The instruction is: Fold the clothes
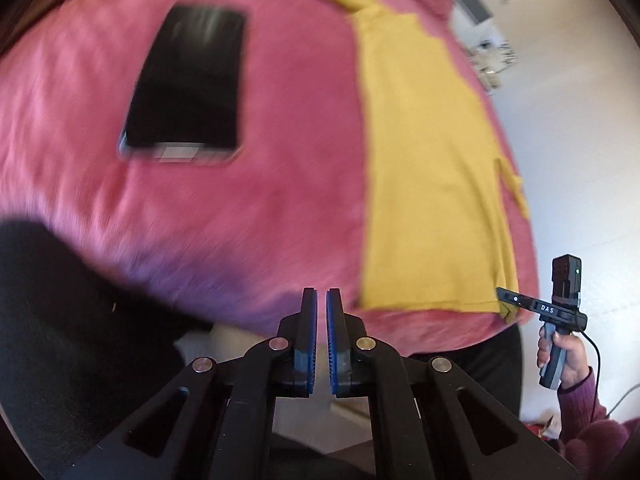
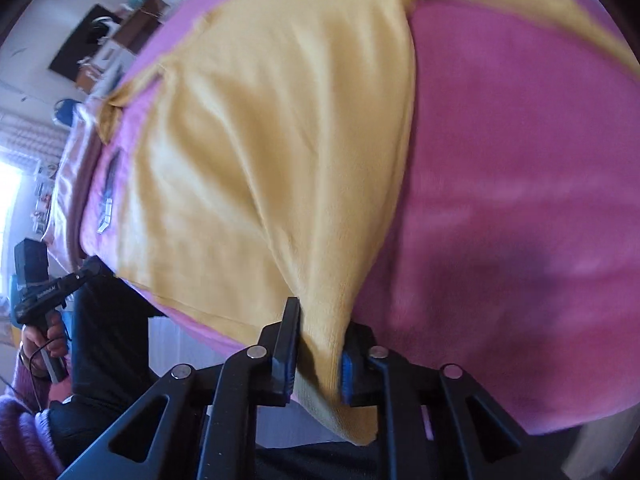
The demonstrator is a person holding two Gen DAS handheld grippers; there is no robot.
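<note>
Matt yellow cloth garment (image 2: 248,152), fuzzy pink blanket (image 2: 520,200)

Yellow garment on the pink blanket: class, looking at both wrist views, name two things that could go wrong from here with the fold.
1. Only the right gripper pinches the yellow garment, at one corner; the left gripper is shut on nothing, so the cloth may drag crooked or bunch.
2. A black phone lies on the pink blanket beside the garment; a swept fold could catch or cover it.

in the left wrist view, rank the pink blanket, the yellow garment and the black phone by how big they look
1. pink blanket
2. yellow garment
3. black phone
The phone lies farther from the camera, but the order looks clear.
</note>
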